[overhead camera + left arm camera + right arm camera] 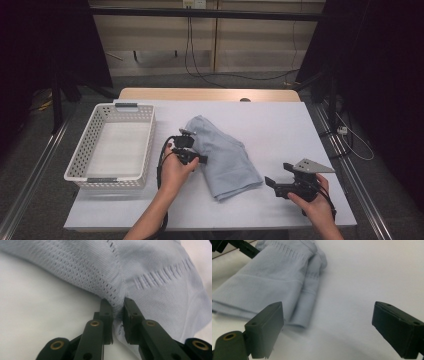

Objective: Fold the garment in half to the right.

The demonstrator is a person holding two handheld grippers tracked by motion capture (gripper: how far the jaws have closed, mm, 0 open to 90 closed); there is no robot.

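A pale blue knitted cloth (223, 154) lies folded in the middle of the white table. My left gripper (200, 159) is at its left edge, and its jaws are shut on a pinch of the cloth (117, 305). My right gripper (269, 182) hovers to the right of the cloth's near corner, jaws wide open with nothing between them. In the right gripper view the cloth (277, 282) lies ahead and to the left, with the bare table between the two fingers (265, 327).
A white plastic basket (90, 144) stands empty at the left of the table. The tabletop (280, 125) is bare white to the right of the cloth. Metal rails run along both sides of the table, and cables hang at the back.
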